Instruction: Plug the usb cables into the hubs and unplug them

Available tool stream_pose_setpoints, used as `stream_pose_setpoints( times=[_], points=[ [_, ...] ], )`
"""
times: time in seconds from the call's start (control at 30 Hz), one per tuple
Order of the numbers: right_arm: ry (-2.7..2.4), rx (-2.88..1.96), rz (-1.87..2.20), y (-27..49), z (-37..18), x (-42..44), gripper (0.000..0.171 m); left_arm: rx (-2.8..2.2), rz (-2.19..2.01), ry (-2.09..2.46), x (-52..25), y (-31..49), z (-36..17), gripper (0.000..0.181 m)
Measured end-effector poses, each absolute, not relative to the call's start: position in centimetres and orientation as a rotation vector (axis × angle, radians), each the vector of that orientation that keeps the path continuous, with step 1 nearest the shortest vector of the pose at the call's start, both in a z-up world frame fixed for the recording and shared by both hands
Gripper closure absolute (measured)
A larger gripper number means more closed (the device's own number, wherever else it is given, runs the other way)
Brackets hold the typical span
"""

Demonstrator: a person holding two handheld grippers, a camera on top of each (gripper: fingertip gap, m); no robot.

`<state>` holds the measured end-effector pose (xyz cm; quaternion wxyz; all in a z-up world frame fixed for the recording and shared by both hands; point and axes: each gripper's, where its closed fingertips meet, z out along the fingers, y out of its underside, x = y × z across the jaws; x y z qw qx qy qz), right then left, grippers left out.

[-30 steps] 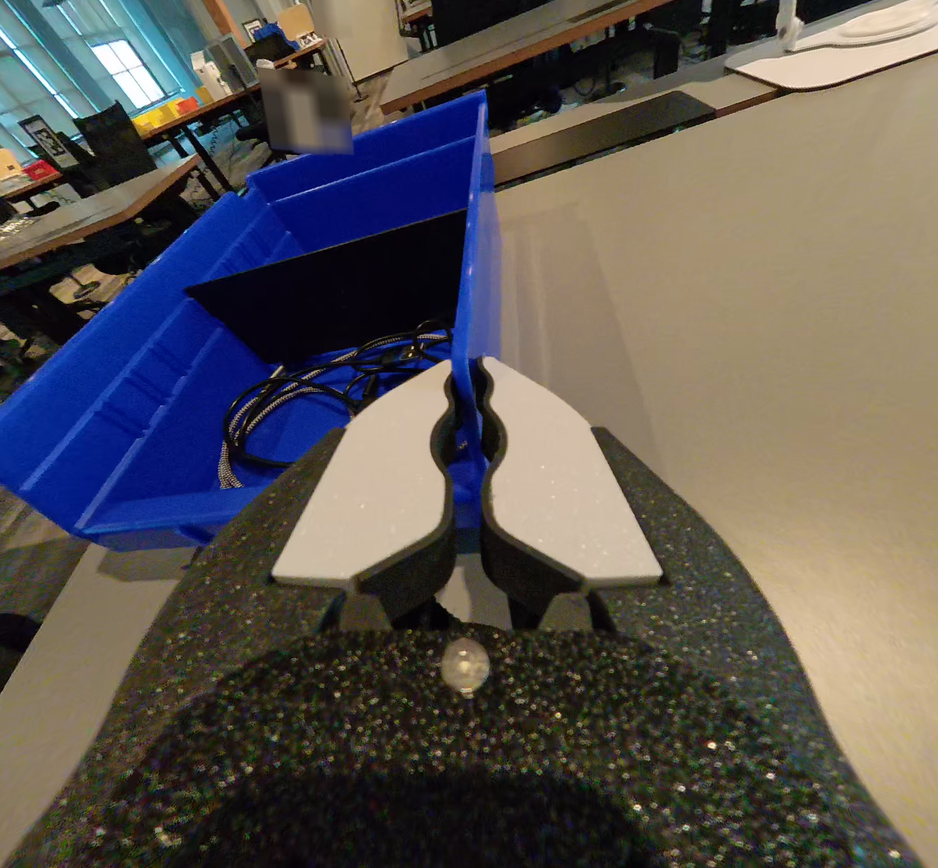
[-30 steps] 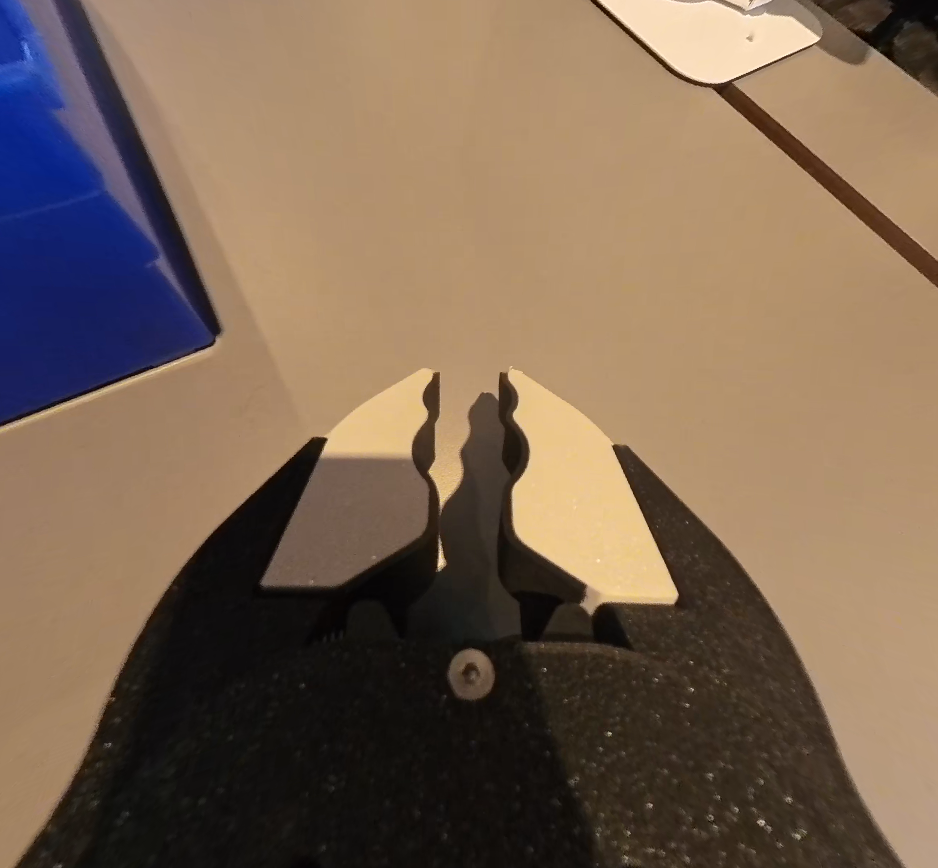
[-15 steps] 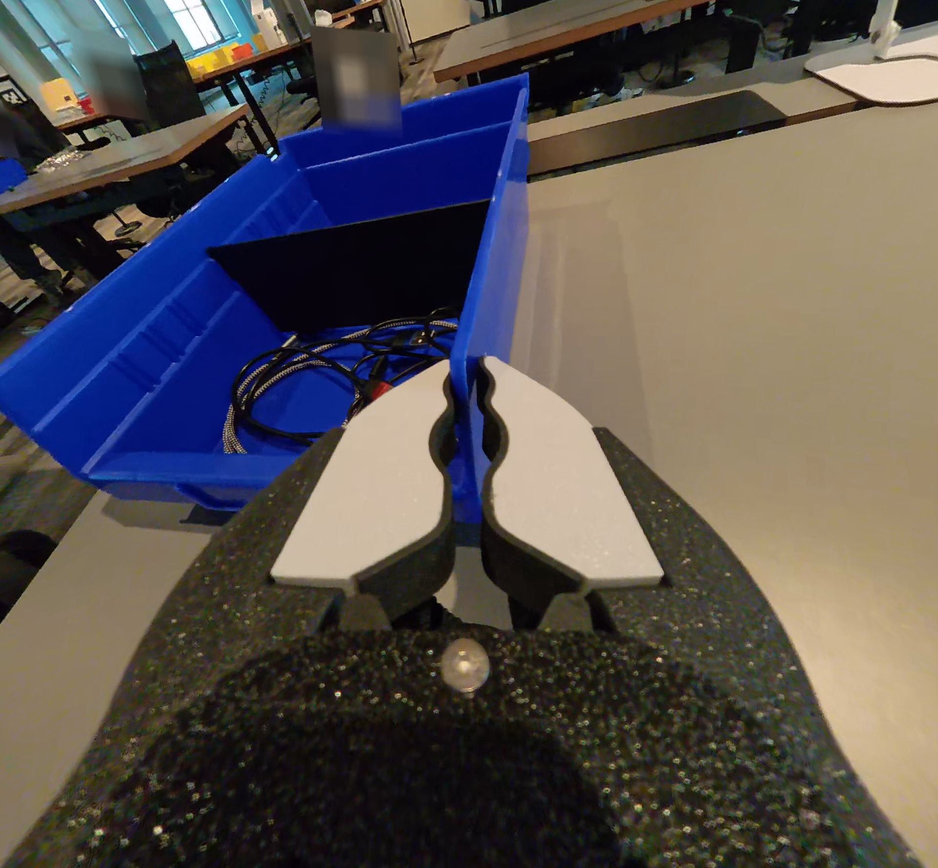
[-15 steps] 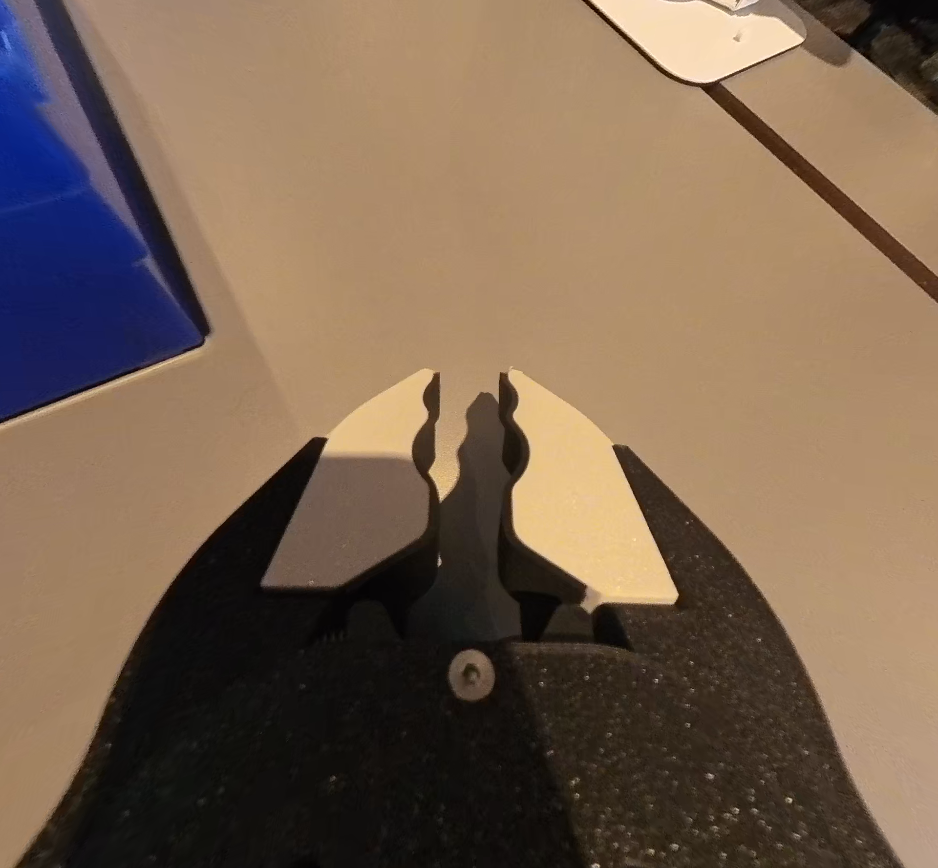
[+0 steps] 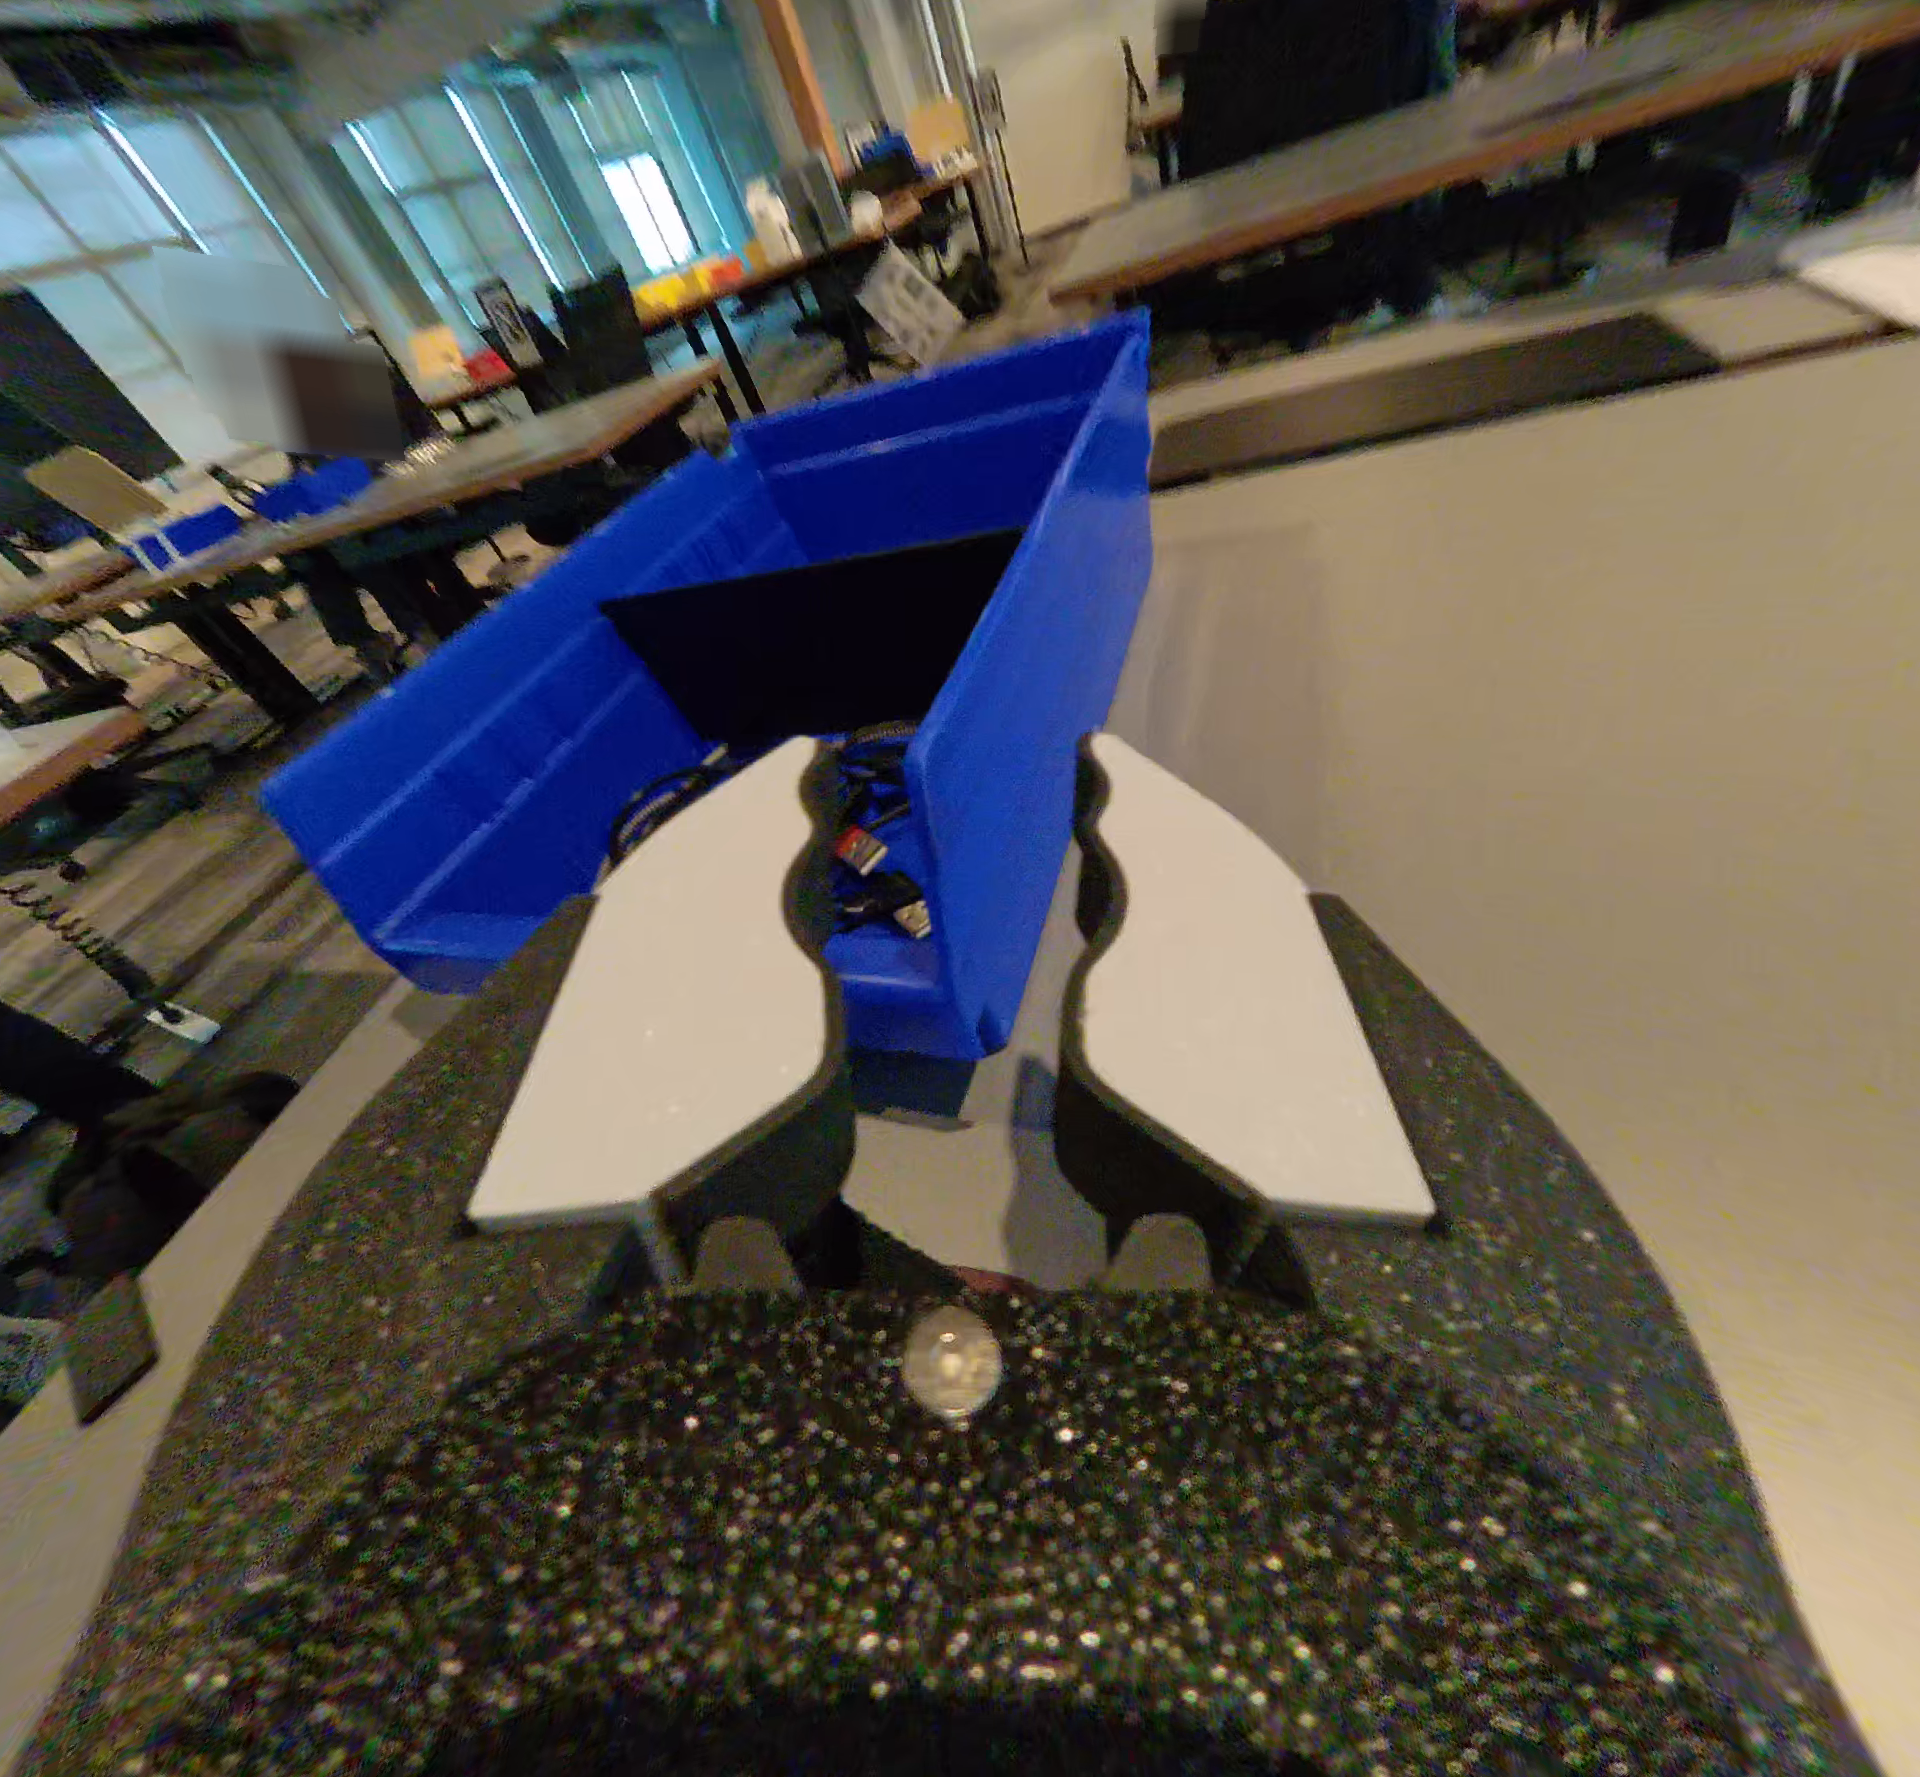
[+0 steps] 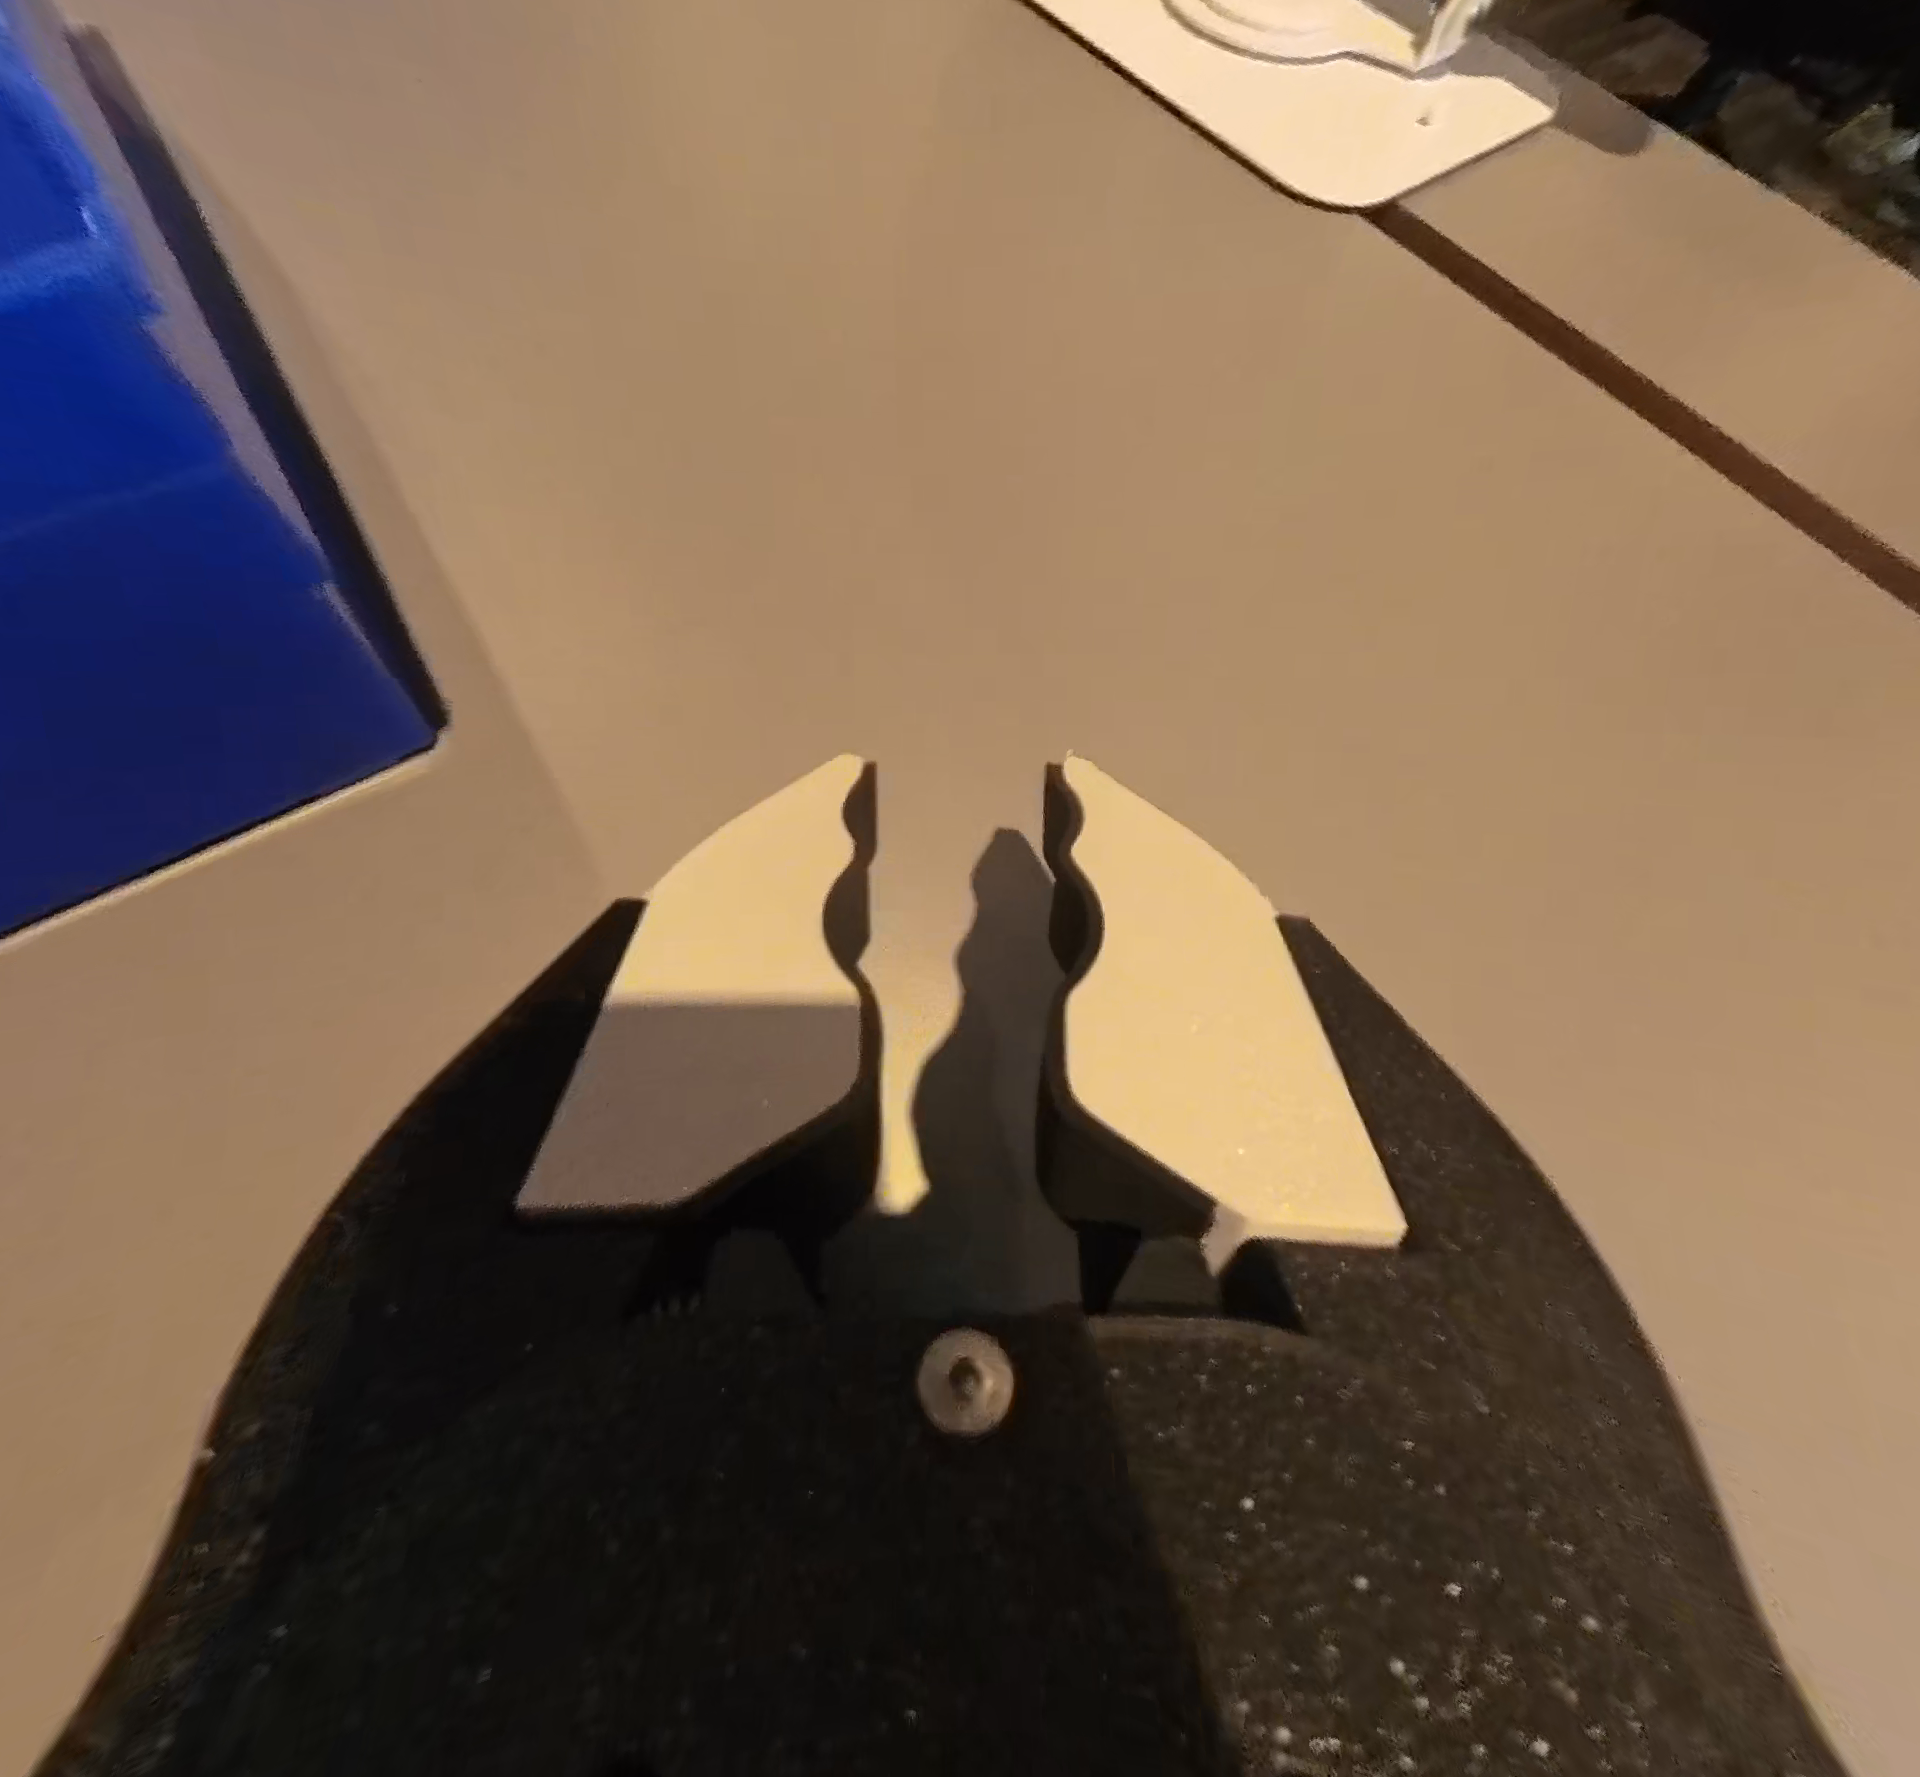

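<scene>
A blue bin (image 5: 499, 792) stands on the grey table (image 5: 1507, 792) near its left edge. Black braided USB cables (image 5: 878, 880) with metal plugs lie in its near compartment, partly hidden by my left finger. No hub shows in either view. My left gripper (image 5: 945, 745) is open and empty, with one finger on each side of the bin's right wall, touching nothing I can see. My right gripper (image 6: 958, 766) is open a little and empty, hovering over bare table to the right of the bin (image 6: 135, 584).
A black divider (image 5: 821, 647) splits the bin crosswise behind the cables. A white lamp base (image 6: 1268, 65) sits at the far right of the table, next to a dark seam (image 6: 1662, 418). Other desks and chairs stand beyond the table. There is about 65 cm between the tips of the two grippers.
My left gripper was shut on the bin's right wall; it has let go, opened wide and tilted. My right gripper has opened slightly and shifted a little.
</scene>
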<state>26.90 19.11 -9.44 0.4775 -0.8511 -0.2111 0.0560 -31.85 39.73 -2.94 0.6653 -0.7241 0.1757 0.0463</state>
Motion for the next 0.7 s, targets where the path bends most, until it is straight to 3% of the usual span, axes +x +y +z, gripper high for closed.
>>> stream_pose_setpoints(
  times=[0.13,0.27,0.33,0.6,0.7],
  points=[
    [-0.4,-2.067,0.202,17.6,-6.1,26.4,0.134,-1.481,0.158,0.385,-29.7,35.6,-0.3,0.124],
    [-0.443,-1.971,0.373,17.3,2.0,22.1,0.136,-1.359,0.142,0.406,-26.5,32.0,0.6,0.127],
    [-0.604,-2.048,0.295,17.8,3.3,19.6,0.134,-1.357,0.06,0.395,-25.2,31.1,0.1,0.13],
    [-1.157,-2.397,0.082,20.4,-2.4,12.6,0.122,-1.4,-0.109,0.374,-23.8,30.9,-0.4,0.133],
    [-1.243,-2.48,0.058,20.6,-4.8,11.4,0.134,-1.384,-0.125,0.372,-23.5,30.6,-0.2,0.136]
  ],
)
